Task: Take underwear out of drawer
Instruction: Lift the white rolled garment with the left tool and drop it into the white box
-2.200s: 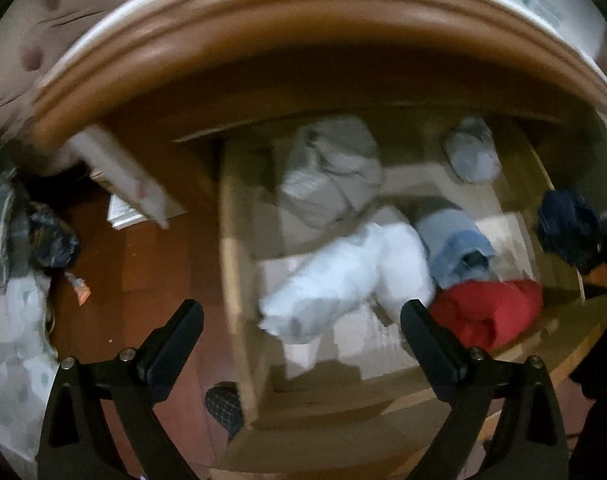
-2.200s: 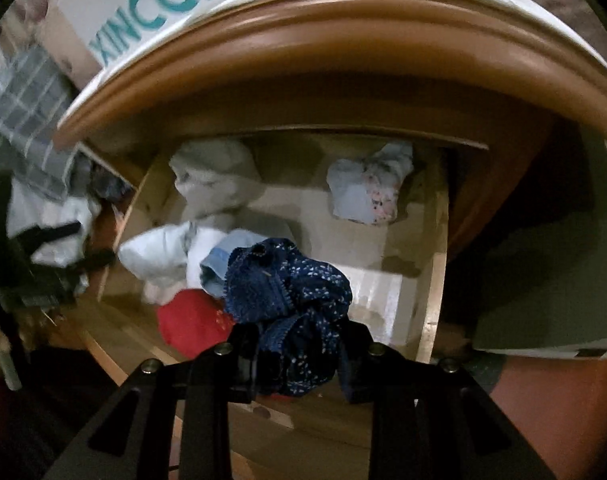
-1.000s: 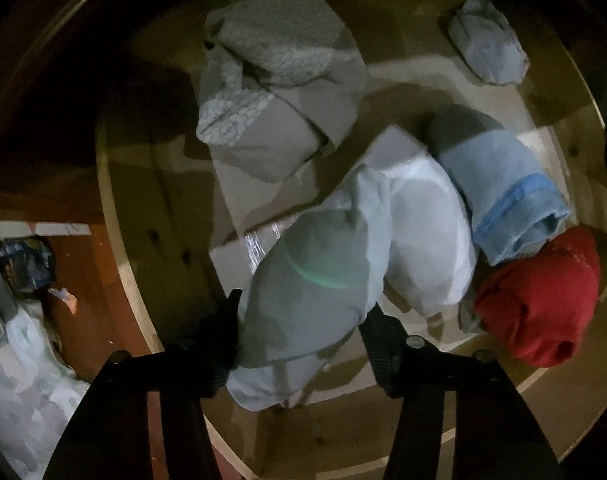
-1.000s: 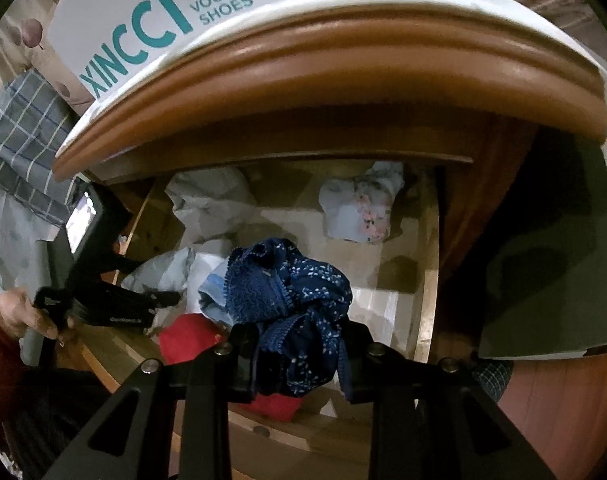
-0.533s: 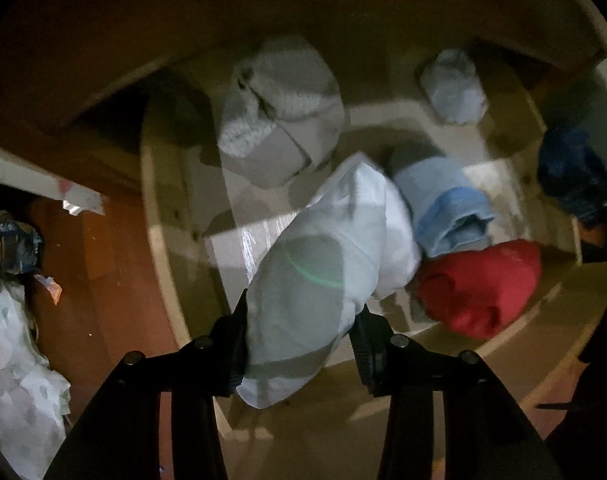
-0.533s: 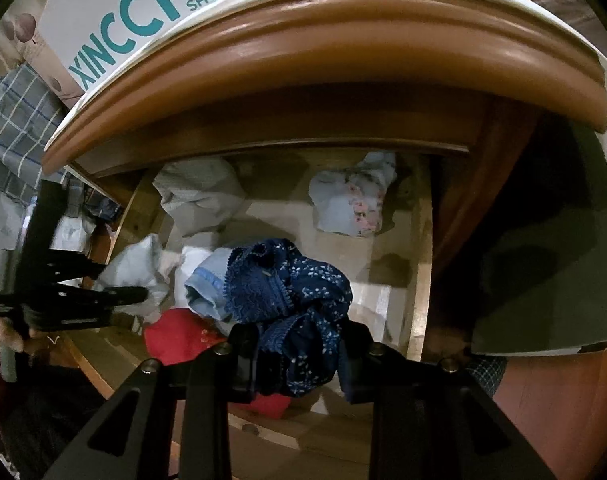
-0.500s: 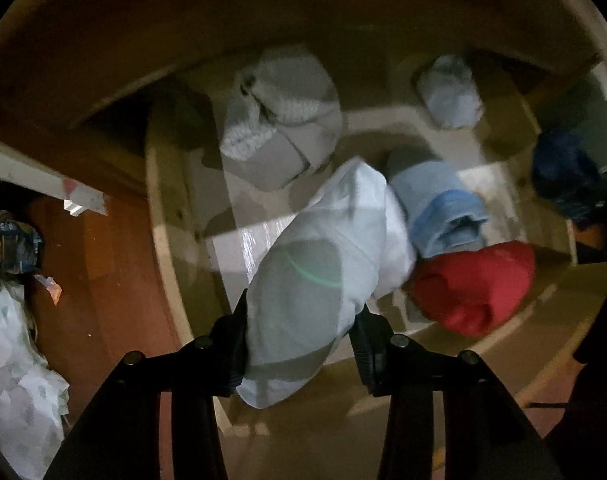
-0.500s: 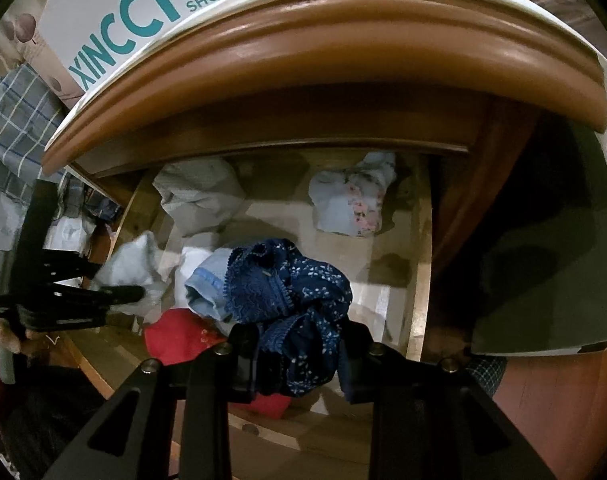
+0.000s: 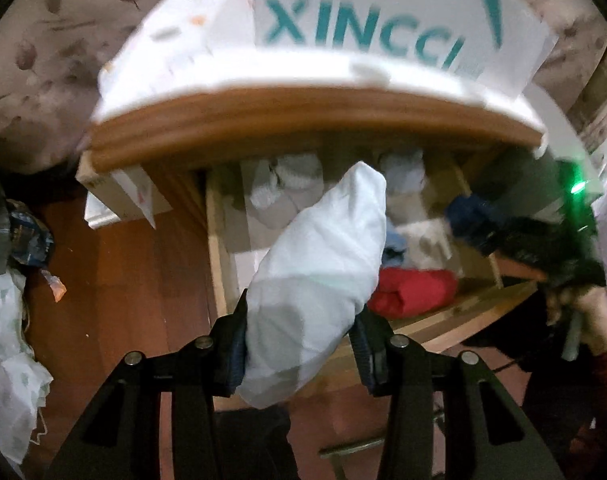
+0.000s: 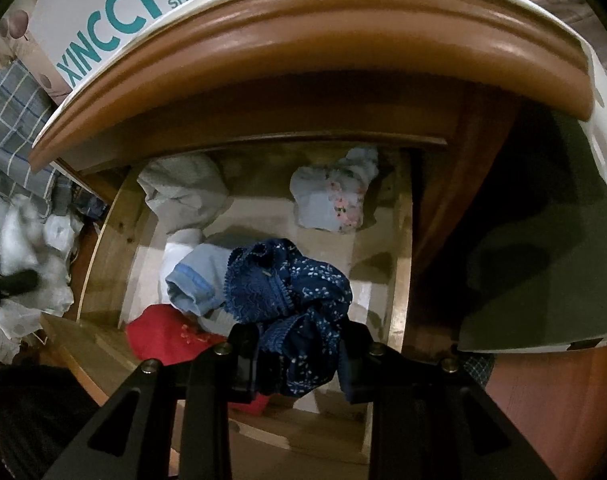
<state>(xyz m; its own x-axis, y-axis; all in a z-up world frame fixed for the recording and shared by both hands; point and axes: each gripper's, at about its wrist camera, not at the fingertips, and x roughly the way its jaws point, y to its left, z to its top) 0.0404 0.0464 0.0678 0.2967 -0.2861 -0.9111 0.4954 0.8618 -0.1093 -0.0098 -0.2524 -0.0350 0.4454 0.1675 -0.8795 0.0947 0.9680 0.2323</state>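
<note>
Left wrist view. The left gripper [image 9: 301, 344] is clamped on one white rolled underwear [image 9: 319, 284], which stands between the two fingers [image 9: 233, 350] and leans toward 1 o'clock, raised in front of the open drawer [image 9: 219, 248]. Four loose pieces are countable inside the drawer, though blurred: one grey bundle [image 9: 287, 192] at 12 o'clock, one pale piece [image 9: 403, 172] at 1 o'clock, one light blue roll [image 9: 395, 244] and one red piece [image 9: 415, 290] at 3 o'clock. One shoe box [image 9: 375, 20] lettered XINCCI sits on the cabinet top. At 3 o'clock a hand [image 9: 587, 316] grips the other tool's handle.

Right wrist view. The right gripper [image 10: 299, 354] is closed narrow on one navy patterned underwear [image 10: 291, 288], bunched above the drawer's front. Below lie five pieces: one grey bundle [image 10: 183, 192] at 11 o'clock, one pale floral piece [image 10: 331, 196] at 12 o'clock, one white piece [image 10: 181, 248] and one light blue roll [image 10: 195, 280] at 9 o'clock, and one red piece [image 10: 163, 336] at 8 o'clock.
</note>
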